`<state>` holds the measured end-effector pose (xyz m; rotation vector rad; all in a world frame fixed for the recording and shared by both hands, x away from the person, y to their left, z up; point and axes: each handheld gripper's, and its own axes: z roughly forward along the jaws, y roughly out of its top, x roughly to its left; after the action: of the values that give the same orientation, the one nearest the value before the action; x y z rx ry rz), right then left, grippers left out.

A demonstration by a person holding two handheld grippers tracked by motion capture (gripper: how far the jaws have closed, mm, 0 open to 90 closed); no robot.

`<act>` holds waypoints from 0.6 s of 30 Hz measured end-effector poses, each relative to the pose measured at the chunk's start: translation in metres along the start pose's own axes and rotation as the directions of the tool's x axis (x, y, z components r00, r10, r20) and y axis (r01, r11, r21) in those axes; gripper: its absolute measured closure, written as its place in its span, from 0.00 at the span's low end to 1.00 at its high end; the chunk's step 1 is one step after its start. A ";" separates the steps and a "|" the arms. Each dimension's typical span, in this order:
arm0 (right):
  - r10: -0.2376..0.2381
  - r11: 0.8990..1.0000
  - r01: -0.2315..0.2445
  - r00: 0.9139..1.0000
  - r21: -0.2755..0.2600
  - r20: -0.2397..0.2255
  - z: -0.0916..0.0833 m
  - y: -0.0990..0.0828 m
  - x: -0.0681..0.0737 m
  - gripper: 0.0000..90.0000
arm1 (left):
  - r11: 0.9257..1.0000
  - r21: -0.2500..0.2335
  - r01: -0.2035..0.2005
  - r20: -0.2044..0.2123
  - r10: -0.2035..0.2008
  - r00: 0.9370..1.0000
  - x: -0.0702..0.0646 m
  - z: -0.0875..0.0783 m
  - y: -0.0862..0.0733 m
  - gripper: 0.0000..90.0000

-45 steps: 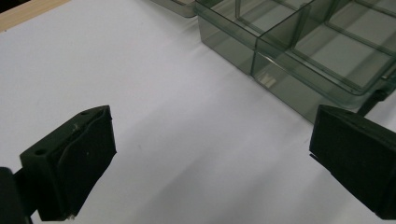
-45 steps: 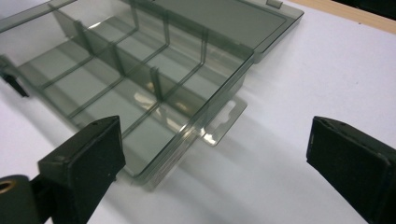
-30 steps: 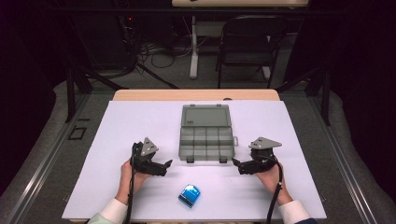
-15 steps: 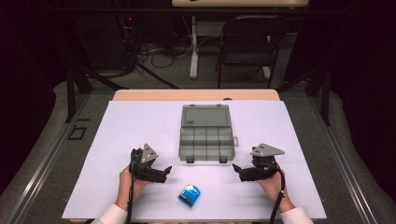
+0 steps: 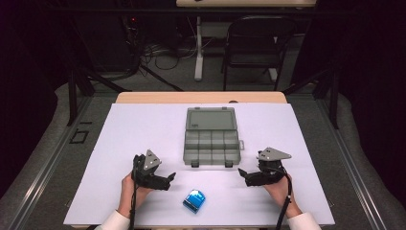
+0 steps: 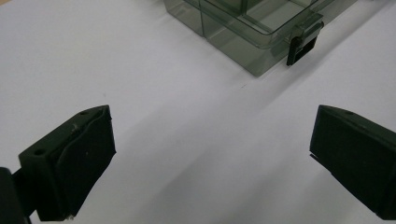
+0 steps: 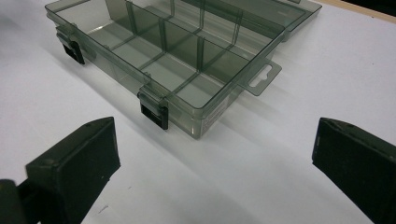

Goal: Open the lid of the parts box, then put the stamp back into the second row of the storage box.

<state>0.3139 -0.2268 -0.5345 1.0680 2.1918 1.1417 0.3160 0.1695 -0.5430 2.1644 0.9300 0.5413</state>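
Both grippers have drawn back toward the person's edge of the bench over the last second, and their tips now lie a little farther from the box. Nothing else on the white top has shifted.

In the high view the left gripper sits at the near left, held in the person's left hand, with its tip pointing right. The right gripper sits at the near right in the right hand, with its tip pointing left. They are well apart.

The grey see-through box lies open in the middle of the bench, beyond both grippers, its lid folded back on the far side and its divided compartments bare. Two dark latches hang on its near edge. A small blue packet lies between the two grippers, closer to the person and nearer the left one, touching neither.

Left gripper view: the fingers stand wide apart over bare white surface, holding nothing, with a corner of the box and one latch ahead. Right gripper view: its fingers are likewise spread and grip nothing, and the box is near in front
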 end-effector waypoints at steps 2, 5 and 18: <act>-0.001 1.000 0.001 1.000 0.001 0.001 0.000 0.000 0.000 0.00 | 1.000 0.005 0.000 -0.003 0.000 1.000 0.000 0.000 0.000 0.00; -0.004 1.000 0.004 1.000 0.002 0.000 0.001 0.000 0.000 0.00 | 1.000 0.007 0.003 -0.007 -0.003 1.000 -0.002 -0.001 0.001 0.00; 0.003 1.000 -0.003 1.000 -0.002 -0.006 0.001 0.000 -0.002 0.00 | 1.000 0.018 0.025 -0.021 -0.024 0.999 -0.014 -0.009 0.001 0.00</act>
<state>0.3153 -0.2278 -0.5352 1.0686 2.1934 1.1496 0.3021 0.1627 -0.5370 2.1647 0.9747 0.5460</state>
